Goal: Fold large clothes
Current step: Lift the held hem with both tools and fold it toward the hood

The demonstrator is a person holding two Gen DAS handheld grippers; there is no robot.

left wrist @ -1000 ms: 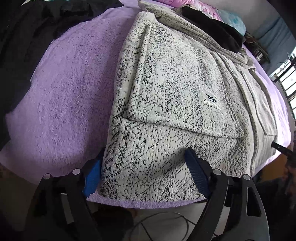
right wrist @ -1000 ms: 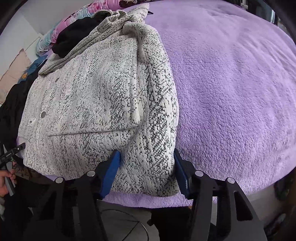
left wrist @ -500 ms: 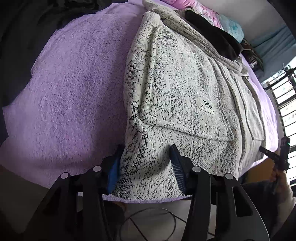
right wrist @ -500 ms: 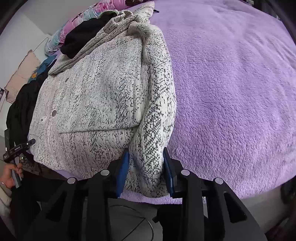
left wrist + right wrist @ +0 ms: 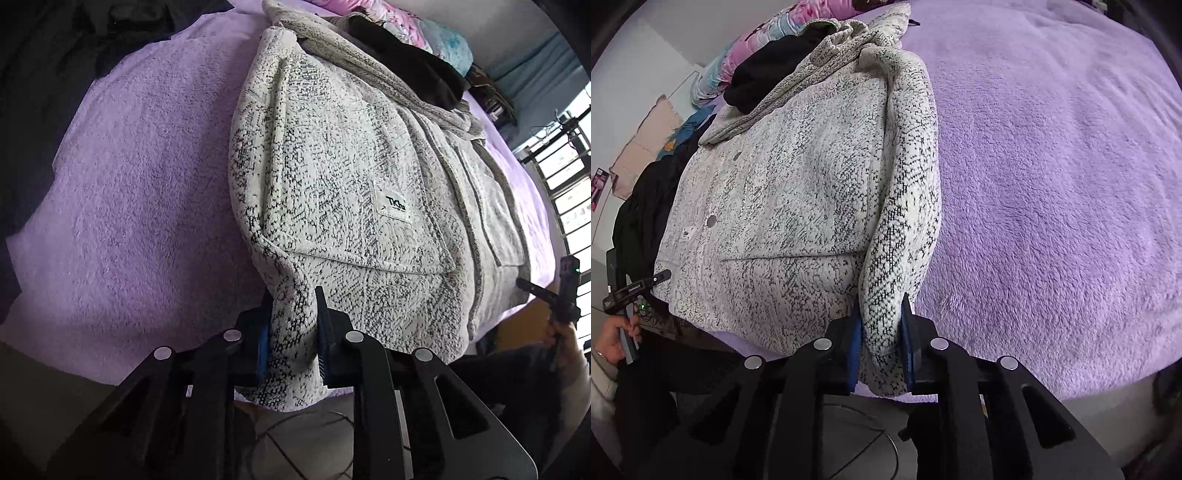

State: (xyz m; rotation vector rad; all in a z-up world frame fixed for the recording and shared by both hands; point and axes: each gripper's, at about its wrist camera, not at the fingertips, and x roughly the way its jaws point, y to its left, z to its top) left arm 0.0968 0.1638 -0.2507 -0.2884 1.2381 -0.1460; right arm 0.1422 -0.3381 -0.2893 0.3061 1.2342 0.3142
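The speckled fleece jacket (image 5: 332, 166) lies flat on the purple blanket (image 5: 140, 192), its hem at the bed's near edge. Both grippers have just been closing: the left gripper (image 5: 292, 314) and right gripper (image 5: 881, 325) each pinch 1 hem corner. Judged best: lift both together, level, and carry the hem toward the collar (image 5: 783, 92) without letting it sag

One speckled white-and-black fleece jacket (image 5: 332, 177) is counted on one purple blanket (image 5: 140, 206). Two grippers are seen, the left gripper (image 5: 293, 328) and the right gripper (image 5: 881, 332). One black garment (image 5: 406, 74) is counted at one o'clock, with two snap buttons (image 5: 711, 221) and one label (image 5: 394, 204)
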